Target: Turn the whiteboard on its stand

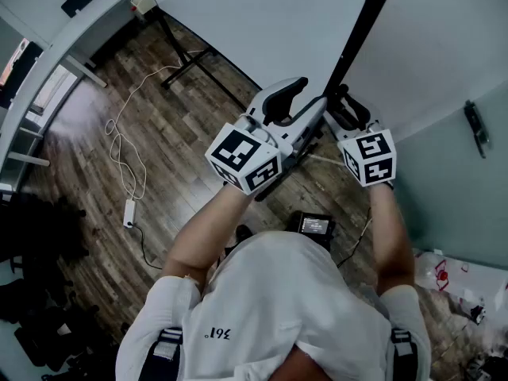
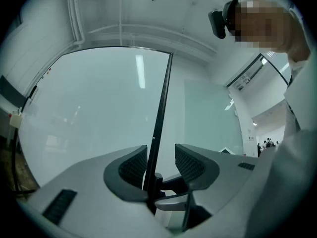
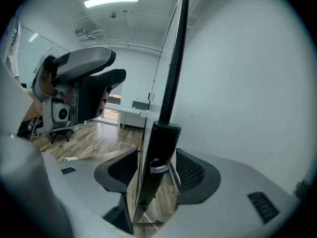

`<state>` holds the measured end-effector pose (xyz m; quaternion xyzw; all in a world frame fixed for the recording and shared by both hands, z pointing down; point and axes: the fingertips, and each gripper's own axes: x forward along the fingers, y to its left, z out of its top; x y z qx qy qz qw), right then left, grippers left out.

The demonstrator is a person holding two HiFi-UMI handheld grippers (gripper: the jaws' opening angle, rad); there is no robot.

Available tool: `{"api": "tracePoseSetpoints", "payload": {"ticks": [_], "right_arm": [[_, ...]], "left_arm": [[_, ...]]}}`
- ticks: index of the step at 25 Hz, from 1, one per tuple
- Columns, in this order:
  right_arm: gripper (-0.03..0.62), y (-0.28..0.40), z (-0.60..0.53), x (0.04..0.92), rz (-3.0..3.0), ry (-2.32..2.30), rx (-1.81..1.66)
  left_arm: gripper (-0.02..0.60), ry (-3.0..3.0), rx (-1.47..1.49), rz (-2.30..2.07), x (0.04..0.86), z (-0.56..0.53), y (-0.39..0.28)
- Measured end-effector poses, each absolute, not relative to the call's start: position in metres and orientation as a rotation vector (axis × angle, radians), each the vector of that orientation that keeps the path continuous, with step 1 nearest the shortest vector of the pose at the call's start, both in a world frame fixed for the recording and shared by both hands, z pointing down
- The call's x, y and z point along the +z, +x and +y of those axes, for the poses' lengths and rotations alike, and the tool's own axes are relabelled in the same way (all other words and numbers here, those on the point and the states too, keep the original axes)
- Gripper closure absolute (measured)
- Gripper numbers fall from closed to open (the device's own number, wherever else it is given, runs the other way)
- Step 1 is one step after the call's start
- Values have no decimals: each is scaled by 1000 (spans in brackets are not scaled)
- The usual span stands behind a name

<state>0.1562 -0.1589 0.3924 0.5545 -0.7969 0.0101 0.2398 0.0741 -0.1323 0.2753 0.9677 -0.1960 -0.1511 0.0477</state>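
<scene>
The whiteboard (image 1: pixel 262 22) stands on a black stand, seen nearly edge-on; its black upright (image 1: pixel 361 30) runs down to my two grippers. In the left gripper view the board's black edge (image 2: pixel 161 108) passes between the jaws of my left gripper (image 2: pixel 161 162), close to the left pad, with a gap to the right pad. My right gripper (image 3: pixel 156 170) is open around the black post sleeve (image 3: pixel 163 148), neither pad on it. Both show in the head view, the left gripper (image 1: pixel 313 117) and the right gripper (image 1: pixel 347 111) side by side at the post.
White cables and a power strip (image 1: pixel 128 213) trail over the wooden floor. A black stand foot (image 1: pixel 190 62) reaches out to the left, and a white desk (image 1: pixel 48 62) stands beyond it. A small black device (image 1: pixel 316 225) lies near the person's feet.
</scene>
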Motion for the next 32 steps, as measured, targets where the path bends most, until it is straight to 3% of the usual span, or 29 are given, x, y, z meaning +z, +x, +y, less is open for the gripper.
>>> {"api": "tracePoseSetpoints", "payload": {"ticks": [15, 20, 32], "right_arm": [[358, 154, -97, 388, -2129, 1719, 53], [461, 140, -67, 377, -2165, 1765, 30], [545, 111, -18, 393, -2188, 1797, 133]], "left_arm": [[428, 2916, -382, -535, 308, -103, 41], [469, 2908, -339, -521, 321, -83, 24], [514, 2827, -250, -484, 359, -47, -17]]}}
